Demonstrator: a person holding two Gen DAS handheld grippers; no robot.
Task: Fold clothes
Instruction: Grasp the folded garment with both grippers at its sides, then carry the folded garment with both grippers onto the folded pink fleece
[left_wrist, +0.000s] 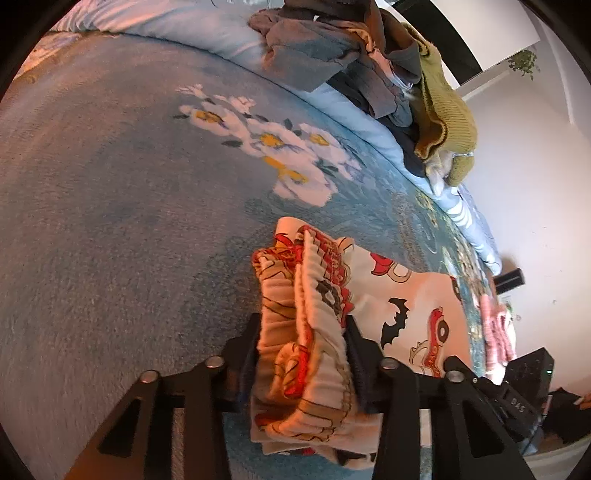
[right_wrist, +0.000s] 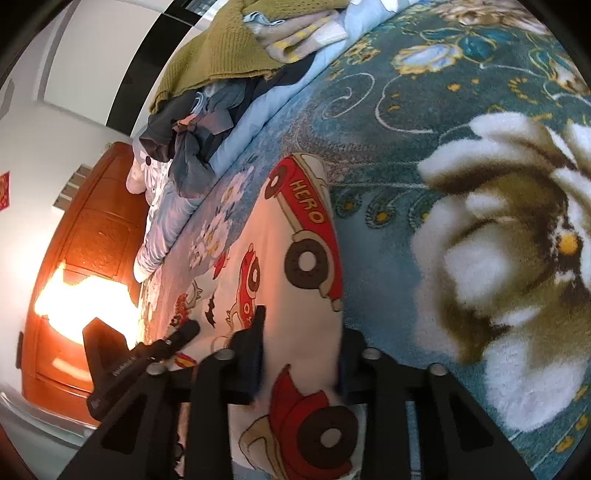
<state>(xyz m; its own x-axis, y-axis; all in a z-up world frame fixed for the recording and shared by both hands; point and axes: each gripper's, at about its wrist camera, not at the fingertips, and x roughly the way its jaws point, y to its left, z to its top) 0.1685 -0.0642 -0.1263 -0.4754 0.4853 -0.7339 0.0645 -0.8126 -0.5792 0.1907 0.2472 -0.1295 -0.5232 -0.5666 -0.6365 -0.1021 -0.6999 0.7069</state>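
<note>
Blue fleece blanket (left_wrist: 110, 221) with white flower print covers the bed; wooden headboard (right_wrist: 85, 251) shows far left in the right wrist view, glare on it. Pile of unfolded clothes (left_wrist: 332, 55) sits along the blanket's far edge, grey pieces plus a mustard knit sweater (left_wrist: 443, 114), on a light blue quilt (left_wrist: 221, 33). Kids' pyjama pants (left_wrist: 413, 306), cream cotton printed with red cars, black bats and a "HERO" car, lie on the blanket mid-bed. Left gripper (left_wrist: 303, 332) pinches the bunched, ribbed elastic waistband end, fabric gathered thick between both fingers and spilling over them. Right gripper (right_wrist: 303, 332) clamps the other end of the same pants (right_wrist: 295, 236), cloth flat and smooth there, running away from the fingers. Pink item (left_wrist: 496, 328) lies at the blanket's right edge beyond the pants, too blurred to identify. White wall (left_wrist: 535, 166) behind.
</note>
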